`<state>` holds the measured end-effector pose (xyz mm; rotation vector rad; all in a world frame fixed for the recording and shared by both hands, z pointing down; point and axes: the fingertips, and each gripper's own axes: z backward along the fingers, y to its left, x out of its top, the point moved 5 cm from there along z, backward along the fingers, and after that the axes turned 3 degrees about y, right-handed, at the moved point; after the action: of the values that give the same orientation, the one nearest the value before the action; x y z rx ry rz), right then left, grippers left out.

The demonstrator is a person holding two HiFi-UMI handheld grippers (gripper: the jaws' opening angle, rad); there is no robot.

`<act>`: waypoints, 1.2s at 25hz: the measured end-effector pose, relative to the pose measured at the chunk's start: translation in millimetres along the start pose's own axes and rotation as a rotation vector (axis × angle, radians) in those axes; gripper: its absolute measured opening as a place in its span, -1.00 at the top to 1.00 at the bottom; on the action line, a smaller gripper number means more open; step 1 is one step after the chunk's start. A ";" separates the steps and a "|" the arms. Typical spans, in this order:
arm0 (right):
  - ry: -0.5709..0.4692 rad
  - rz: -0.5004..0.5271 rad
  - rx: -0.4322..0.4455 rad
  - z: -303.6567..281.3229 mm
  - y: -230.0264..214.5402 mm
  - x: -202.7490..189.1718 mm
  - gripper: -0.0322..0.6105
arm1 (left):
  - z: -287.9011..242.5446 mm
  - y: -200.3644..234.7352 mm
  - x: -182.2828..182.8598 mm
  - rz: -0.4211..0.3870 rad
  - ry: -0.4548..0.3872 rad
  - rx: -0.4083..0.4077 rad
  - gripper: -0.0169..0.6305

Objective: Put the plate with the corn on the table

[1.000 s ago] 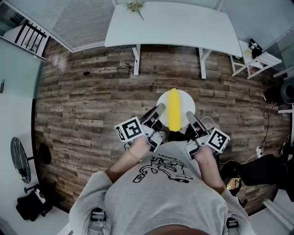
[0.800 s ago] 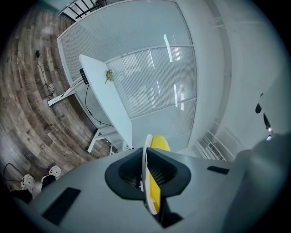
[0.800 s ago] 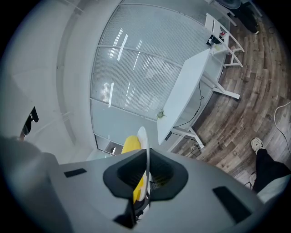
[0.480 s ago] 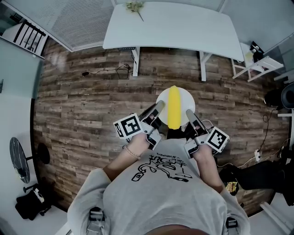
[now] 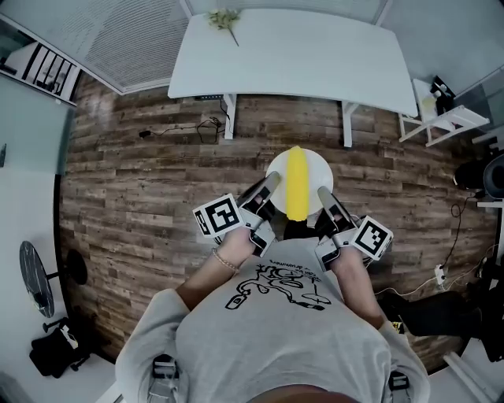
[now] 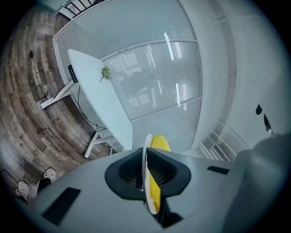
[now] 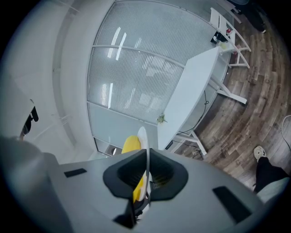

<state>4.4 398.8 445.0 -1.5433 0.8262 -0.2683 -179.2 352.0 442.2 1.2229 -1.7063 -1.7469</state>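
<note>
A round white plate [image 5: 315, 171] with a yellow corn cob [image 5: 297, 183] lying lengthwise on it is held in the air above the wooden floor, in front of the person's chest. My left gripper [image 5: 271, 186] is shut on the plate's left rim and my right gripper [image 5: 324, 194] is shut on its right rim. In the left gripper view the plate's edge [image 6: 146, 159] runs between the jaws with the corn [image 6: 157, 150] beside it. The right gripper view shows the same plate rim [image 7: 145, 150] and corn [image 7: 131, 144]. The white table [image 5: 291, 55] stands ahead, across a strip of floor.
A small plant sprig [image 5: 224, 19] lies at the table's far left corner. Cables [image 5: 206, 124] trail on the floor under the table's left side. A white chair [image 5: 445, 118] stands to the table's right. A fan [image 5: 35, 275] is on the floor at the far left.
The plate with the corn stays gripped by both grippers. The table has come slightly lower and nearer in the head view, so the person has moved a little toward it.
</note>
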 end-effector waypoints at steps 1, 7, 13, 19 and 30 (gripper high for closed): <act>0.000 -0.002 0.003 -2.5 -1.5 8.9 0.85 | -9.1 -0.8 3.3 0.000 0.000 0.000 0.85; 0.004 -0.007 0.000 -14.8 -18.4 69.8 0.85 | -70.9 -4.0 19.9 0.013 -0.003 0.006 0.84; 0.013 -0.016 -0.003 -28.3 -36.5 132.7 0.85 | -134.6 -9.0 38.5 0.011 -0.006 0.021 0.85; 0.036 -0.012 0.007 -47.3 -50.9 174.8 0.85 | -174.5 -6.2 55.1 0.010 -0.034 0.029 0.84; 0.057 -0.015 0.008 -85.2 -63.6 212.6 0.84 | -212.5 8.1 89.1 0.029 -0.053 0.044 0.84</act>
<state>124.8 194.0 455.8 -1.5409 0.8575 -0.3271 -59.2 155.3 451.3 1.1740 -1.7928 -1.7477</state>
